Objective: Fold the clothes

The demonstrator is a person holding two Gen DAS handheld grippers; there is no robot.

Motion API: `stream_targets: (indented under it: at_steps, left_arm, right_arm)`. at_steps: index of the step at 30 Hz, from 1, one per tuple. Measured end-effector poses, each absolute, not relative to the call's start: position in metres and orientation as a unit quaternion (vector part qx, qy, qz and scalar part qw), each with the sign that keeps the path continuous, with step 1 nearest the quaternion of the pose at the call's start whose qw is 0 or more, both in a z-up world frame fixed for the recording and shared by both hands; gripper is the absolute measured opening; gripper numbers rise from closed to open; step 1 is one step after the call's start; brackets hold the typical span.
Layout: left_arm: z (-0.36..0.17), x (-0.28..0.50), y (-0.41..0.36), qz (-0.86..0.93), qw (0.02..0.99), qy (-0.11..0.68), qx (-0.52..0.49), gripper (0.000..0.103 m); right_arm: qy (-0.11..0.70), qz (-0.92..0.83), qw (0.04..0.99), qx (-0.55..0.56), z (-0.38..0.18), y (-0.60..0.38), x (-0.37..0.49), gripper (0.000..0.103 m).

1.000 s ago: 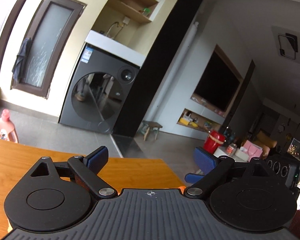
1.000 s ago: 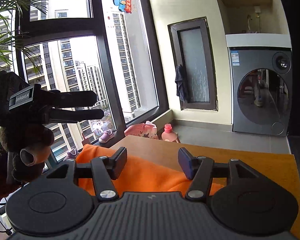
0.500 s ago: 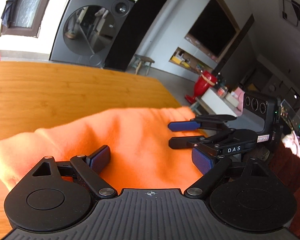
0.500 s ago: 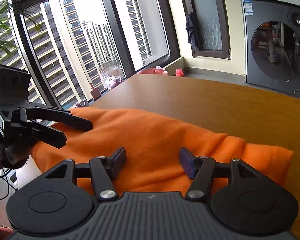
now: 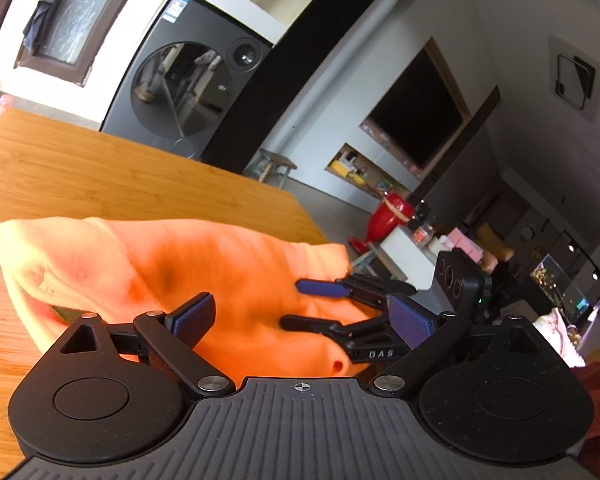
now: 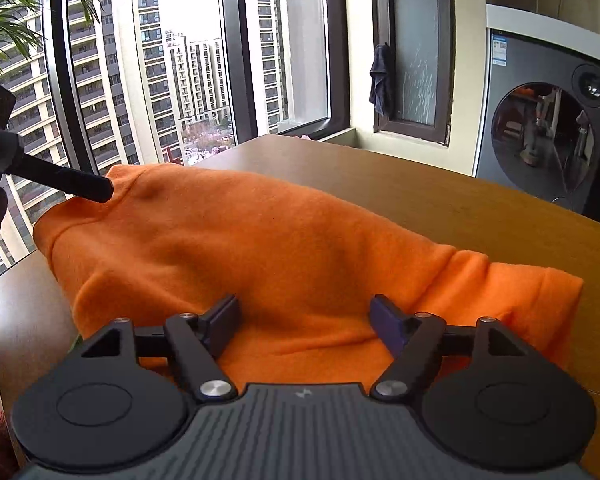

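Observation:
An orange fleece garment (image 5: 204,264) lies bunched on the wooden table (image 5: 100,176); it also fills the middle of the right wrist view (image 6: 260,248). My left gripper (image 5: 304,316) is open, low over the garment's near part. My right gripper (image 6: 306,320) is open, its fingers down against the cloth's near edge. In the left wrist view the right gripper (image 5: 312,304) reaches in from the right with its jaws apart over the cloth. In the right wrist view a finger of the left gripper (image 6: 72,184) touches the garment's far left corner.
A washing machine (image 5: 184,96) stands beyond the table's far edge. Large windows (image 6: 148,64) run along the left side in the right wrist view. The table's right edge (image 5: 308,216) drops off to a living room with a red pot and a low white table.
Both grippers have come down from looking across the room to sit low over the orange garment. The cloth now bulges up between them.

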State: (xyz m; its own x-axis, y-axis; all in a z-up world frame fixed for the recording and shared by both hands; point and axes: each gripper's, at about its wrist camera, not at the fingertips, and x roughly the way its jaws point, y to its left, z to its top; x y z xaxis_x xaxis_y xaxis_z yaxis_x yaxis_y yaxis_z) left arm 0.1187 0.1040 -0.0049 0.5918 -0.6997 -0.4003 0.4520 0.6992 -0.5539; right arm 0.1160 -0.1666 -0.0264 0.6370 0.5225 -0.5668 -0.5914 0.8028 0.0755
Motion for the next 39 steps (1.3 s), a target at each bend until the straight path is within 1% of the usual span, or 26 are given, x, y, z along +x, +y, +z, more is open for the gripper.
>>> stream_targets:
  at_steps: [1, 2, 3, 5, 7, 10, 13, 17, 21, 25, 28, 31, 34, 35, 36, 39]
  left_arm:
    - [-0.011, 0.120, 0.100, -0.323, 0.870, 0.320, -0.193, 0.097]
    - [-0.019, 0.123, 0.098, -0.314, 0.867, 0.335, -0.193, 0.097]
    - [-0.028, 0.126, 0.096, -0.306, 0.863, 0.351, -0.196, 0.097]
    - [-0.043, 0.133, 0.096, -0.299, 0.857, 0.364, -0.209, 0.097]
    - [-0.047, 0.138, 0.095, -0.300, 0.856, 0.360, -0.218, 0.097]
    - [-0.048, 0.145, 0.095, -0.298, 0.854, 0.359, -0.229, 0.097]
    - [-0.042, 0.143, 0.100, -0.304, 0.852, 0.353, -0.239, 0.097]
    - [-0.036, 0.132, 0.113, -0.334, 0.834, 0.340, -0.279, 0.097]
    - [-0.056, 0.130, 0.108, -0.324, 0.822, 0.371, -0.285, 0.097]
    - [-0.058, 0.129, 0.106, -0.321, 0.823, 0.377, -0.279, 0.097]
    - [-0.039, 0.129, 0.105, -0.324, 0.833, 0.370, -0.253, 0.097]
    - [-0.005, 0.127, 0.109, -0.340, 0.854, 0.311, -0.243, 0.099]
    - [0.011, 0.137, 0.116, -0.318, 0.869, 0.275, -0.262, 0.101]
    - [0.009, 0.143, 0.118, -0.309, 0.866, 0.281, -0.275, 0.102]
    - [0.003, 0.150, 0.119, -0.300, 0.860, 0.292, -0.291, 0.102]
    - [-0.036, 0.168, 0.120, -0.270, 0.831, 0.359, -0.328, 0.101]
  right_arm:
    - [0.283, 0.304, 0.908, -0.054, -0.019, -0.169, 0.113, 0.086]
    - [0.270, 0.299, 0.914, -0.049, -0.012, -0.172, 0.110, 0.099]
    - [0.246, 0.299, 0.921, -0.046, -0.002, -0.175, 0.103, 0.103]
    - [0.216, 0.310, 0.925, -0.050, 0.011, -0.178, 0.091, 0.103]
    - [0.211, 0.318, 0.921, -0.079, 0.014, -0.175, 0.083, 0.103]
    - [0.248, 0.292, 0.910, -0.161, -0.013, -0.162, 0.080, 0.103]
    - [0.264, 0.255, 0.909, -0.199, -0.044, -0.156, 0.082, 0.103]
    - [0.292, 0.251, 0.906, -0.175, -0.044, -0.156, 0.088, 0.103]
    - [0.314, 0.271, 0.899, -0.139, -0.032, -0.166, 0.094, 0.103]
    - [0.282, 0.215, 0.930, -0.093, -0.005, -0.197, 0.116, 0.103]
    - [0.255, 0.169, 0.950, -0.059, 0.015, -0.220, 0.134, 0.103]
    - [0.282, 0.137, 0.947, -0.075, -0.004, -0.221, 0.158, 0.103]
    - [0.304, 0.120, 0.938, -0.114, -0.032, -0.210, 0.172, 0.103]
    - [0.309, 0.118, 0.935, -0.128, -0.041, -0.205, 0.174, 0.103]
    - [0.294, 0.114, 0.939, -0.138, -0.047, -0.202, 0.171, 0.103]
    - [0.292, 0.108, 0.940, -0.142, -0.048, -0.204, 0.170, 0.103]
